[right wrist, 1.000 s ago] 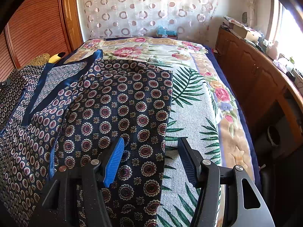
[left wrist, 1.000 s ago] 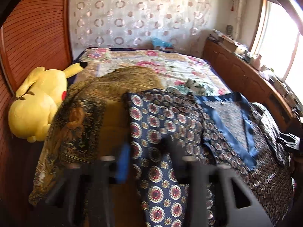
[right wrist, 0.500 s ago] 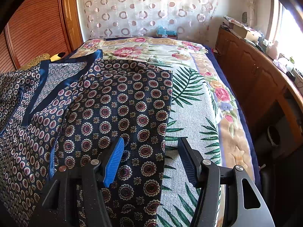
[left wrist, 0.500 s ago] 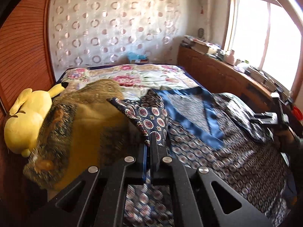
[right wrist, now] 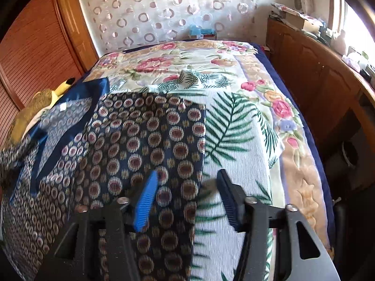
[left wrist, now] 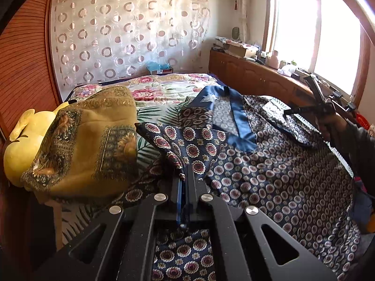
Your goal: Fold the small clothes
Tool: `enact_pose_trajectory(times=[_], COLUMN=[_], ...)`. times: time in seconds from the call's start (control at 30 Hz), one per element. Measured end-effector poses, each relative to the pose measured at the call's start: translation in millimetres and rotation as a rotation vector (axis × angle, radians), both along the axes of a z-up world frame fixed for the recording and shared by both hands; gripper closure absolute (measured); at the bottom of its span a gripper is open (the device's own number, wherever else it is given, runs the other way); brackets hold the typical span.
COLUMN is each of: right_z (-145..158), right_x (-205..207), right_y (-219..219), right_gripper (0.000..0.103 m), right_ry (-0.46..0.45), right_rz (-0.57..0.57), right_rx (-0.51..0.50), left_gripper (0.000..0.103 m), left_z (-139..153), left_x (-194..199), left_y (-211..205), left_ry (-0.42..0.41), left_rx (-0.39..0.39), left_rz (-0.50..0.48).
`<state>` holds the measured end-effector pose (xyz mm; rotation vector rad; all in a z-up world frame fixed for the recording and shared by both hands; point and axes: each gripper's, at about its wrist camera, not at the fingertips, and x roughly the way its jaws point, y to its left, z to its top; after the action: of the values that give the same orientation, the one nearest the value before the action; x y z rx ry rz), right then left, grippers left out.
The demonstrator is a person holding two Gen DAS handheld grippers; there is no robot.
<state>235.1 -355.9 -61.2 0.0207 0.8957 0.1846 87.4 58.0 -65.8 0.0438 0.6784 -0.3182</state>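
A navy garment (left wrist: 269, 164) with round medallion print and a blue satin collar (left wrist: 239, 121) lies spread on the bed. My left gripper (left wrist: 184, 175) is shut on a corner of its sleeve (left wrist: 178, 140), which is lifted and drawn over the garment's body. In the right wrist view the same garment (right wrist: 140, 135) covers the left half of the bed. My right gripper (right wrist: 187, 187) hovers over its right edge. Its jaws are closing with that edge between them, and the pads are not pressing the cloth. A hand (left wrist: 332, 126) holds the right gripper at the far right.
A floral and palm-leaf bedspread (right wrist: 239, 140) covers the bed. A mustard patterned cloth (left wrist: 89, 140) and a yellow plush toy (left wrist: 21, 145) sit at the left. Wooden cabinets (right wrist: 316, 82) run along the right side, a slatted wooden door (left wrist: 23, 58) on the left.
The left gripper shut on the sleeve corner and carried it to the right over the garment. The right gripper shifted over the garment's edge and its jaws narrowed.
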Motion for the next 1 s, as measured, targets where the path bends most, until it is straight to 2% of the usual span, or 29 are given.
enact_pose_trajectory(times=[0.03, 0.1, 0.13, 0.17, 0.23, 0.33, 0.4, 0.5, 0.73, 0.87, 1.0], right_z=[-0.4, -0.9, -1.9, -1.5, 8.8, 35.9, 46.5, 54.8, 41.3, 28.8, 29.9], right_x=[1.1, -0.1, -2.5, -6.5, -23.0, -62.7, -90.9, -135.9, -215.1, -241.4, -254.2], right_y=[2.5, 9.7, 13.4, 16.3, 20.4, 14.2, 9.3, -2.6, -20.2, -23.7, -27.7], right_gripper=[0.066, 0.092, 0.101, 0.101, 0.101, 0.101, 0.101, 0.101, 0.102, 0.102, 0.102], right_ry=[-0.005, -0.017, -0.014, -0.019, -0.099, -0.239, -0.289, -0.346, -0.355, -0.339, -0.305], right_rz=[0.0, 0.023, 0.041, 0.055, 0.068, 0.093, 0.098, 0.105, 0.105, 0.103, 0.115], right_rx=[-0.014, -0.033, -0.029, -0.028, -0.053, 0.011, 0.023, 0.038, 0.05, 0.051, 0.039], left_gripper=[0.1, 0.1, 0.1, 0.1, 0.101, 0.1, 0.1, 0.1, 0.1, 0.1, 0.1], left_z=[-0.7, -1.8, -2.4, -2.7, -0.9, 0.7, -0.5, -4.6, -12.4, -7.7, -4.6], left_x=[-2.0, -5.5, -8.9, -11.1, -17.1, -29.3, -35.9, -47.4, -78.9, -96.1, -106.6], left_y=[2.0, 6.1, 9.9, 12.3, 20.5, 30.0, 33.1, 41.2, 64.1, 76.1, 81.4], left_ry=[0.0, 0.001, -0.004, -0.007, -0.017, -0.033, -0.042, -0.036, -0.016, -0.015, -0.006], left_rx=[-0.002, -0.012, -0.017, -0.022, -0.041, -0.04, 0.006, -0.018, -0.038, -0.058, -0.026], left_rz=[0.003, 0.008, 0.017, 0.023, 0.041, 0.066, 0.099, 0.117, 0.172, 0.189, 0.194])
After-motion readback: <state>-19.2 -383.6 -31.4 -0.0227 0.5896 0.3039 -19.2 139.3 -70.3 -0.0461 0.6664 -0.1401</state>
